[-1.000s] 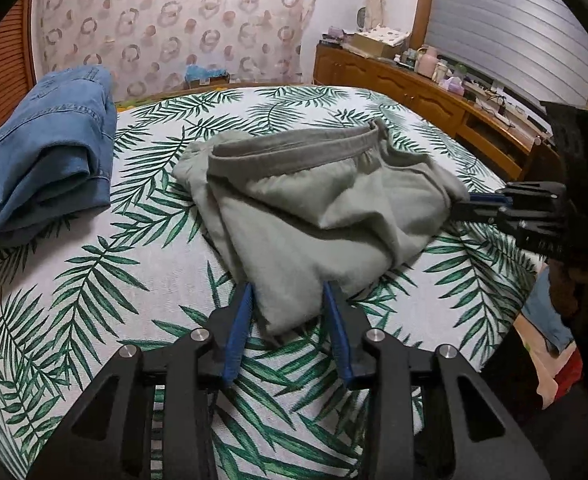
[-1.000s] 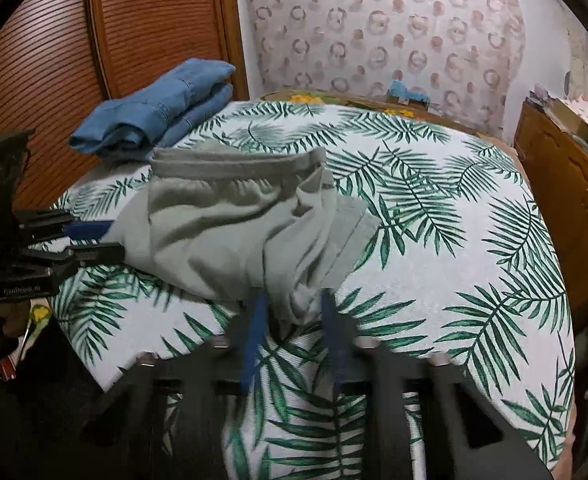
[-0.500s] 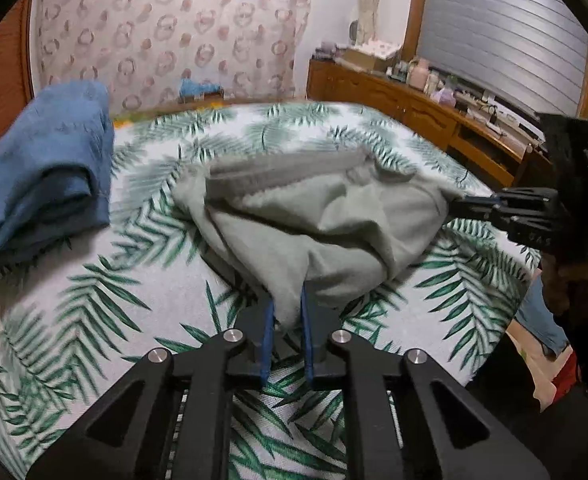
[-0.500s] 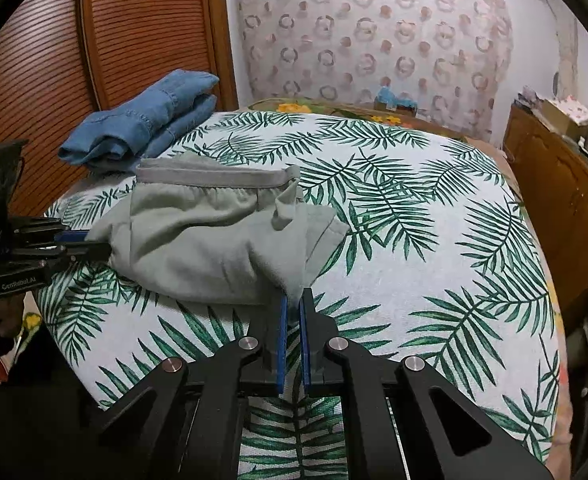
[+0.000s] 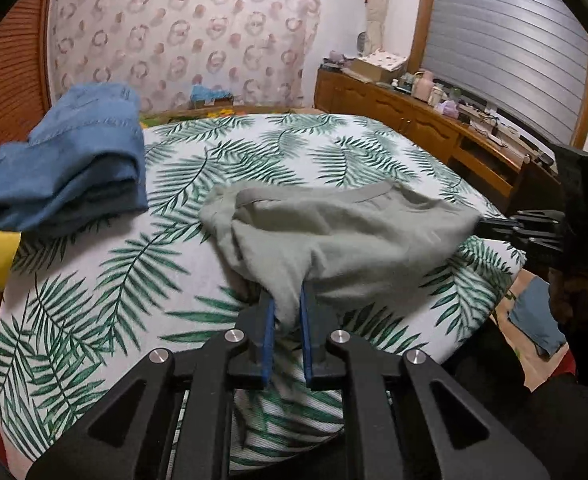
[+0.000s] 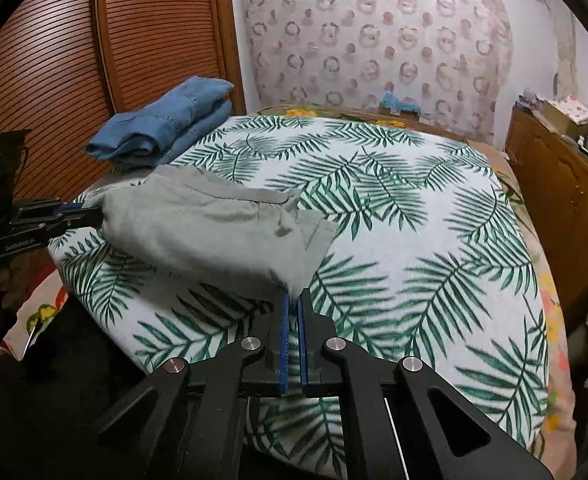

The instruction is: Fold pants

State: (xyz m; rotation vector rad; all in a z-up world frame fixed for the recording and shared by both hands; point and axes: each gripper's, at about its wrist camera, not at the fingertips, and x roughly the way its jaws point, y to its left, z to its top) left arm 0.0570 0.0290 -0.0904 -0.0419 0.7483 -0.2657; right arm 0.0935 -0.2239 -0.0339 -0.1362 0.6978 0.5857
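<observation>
Left gripper (image 5: 285,312): jaws drawn narrow, blue pads clamped on a bunched corner of the pants (image 5: 345,240). Right gripper (image 6: 292,308): jaws almost together, pinching the opposite near corner of the same garment. Both holds look secure; cloth is visibly between the pads in each wrist view.

Location: the grey-green pants lie on the bed (image 5: 94,280), directly ahead of both grippers, with the near edge lifted off the cover and strung between the two grips. From the left gripper the cloth runs forward and to the right, ending at the right gripper (image 5: 489,228); from the right gripper it runs forward and to the left, ending at the left gripper (image 6: 80,212).

Orientation: the long axis runs gripper to gripper, crosswise to each camera's line of sight. The waistband (image 5: 313,198) lies on the far side, pointing away from the person. Neither hand is nearer; each holds one end.

Judgement: the next move turns on carrying the held edge forward toward the waistband, both grippers travelling level so the edge stays taut and square. Uneven travel would skew the fold.

Jeans (image 5: 70,160) lie folded ahead-left of the left gripper, well apart.
</observation>
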